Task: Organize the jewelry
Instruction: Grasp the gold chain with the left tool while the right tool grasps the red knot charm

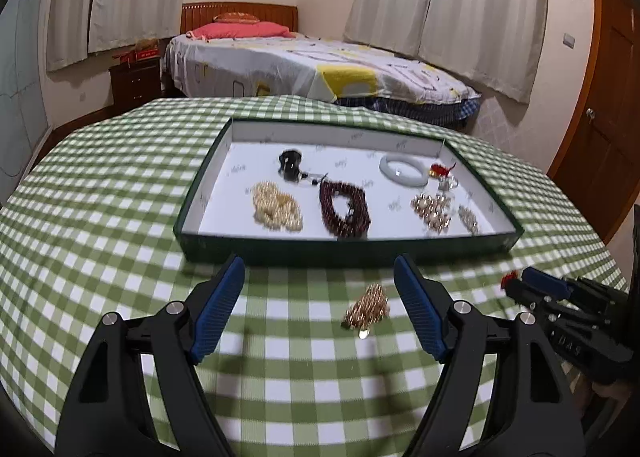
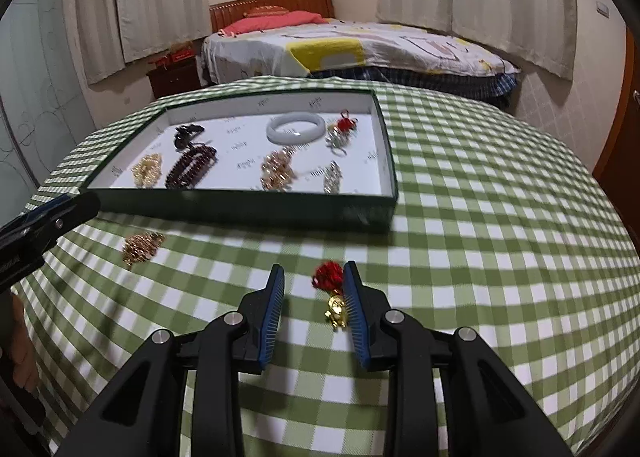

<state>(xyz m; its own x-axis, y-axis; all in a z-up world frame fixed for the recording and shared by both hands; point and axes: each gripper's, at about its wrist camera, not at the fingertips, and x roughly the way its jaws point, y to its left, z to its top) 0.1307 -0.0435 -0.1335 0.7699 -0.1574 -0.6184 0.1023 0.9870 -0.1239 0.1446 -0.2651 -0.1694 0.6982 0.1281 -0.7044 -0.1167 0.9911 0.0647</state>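
Observation:
A green shallow tray [image 1: 344,251] [image 2: 240,213] holds several pieces: a white bangle [image 1: 403,171], dark red beads [image 1: 344,213], a cream bead string [image 1: 276,209] and a black piece [image 1: 291,165]. In front of it a gold chain bracelet [image 1: 368,307] [image 2: 142,247] lies on the checked cloth, between the wide-apart fingers of my left gripper [image 1: 319,263], which is open and not touching it. My right gripper [image 2: 314,268] [image 1: 520,283] is part open. A red tassel with a gold charm [image 2: 334,297] sits between its fingers, close to the right pad, with a clear gap to the left pad.
The round table's green and white checked cloth [image 2: 480,257] has bare space to the right of the tray. Behind the table stand a bed [image 1: 304,65], a dark nightstand [image 1: 134,81] and a wooden door [image 1: 600,105]. A person's hand shows at the left edge [image 2: 20,357].

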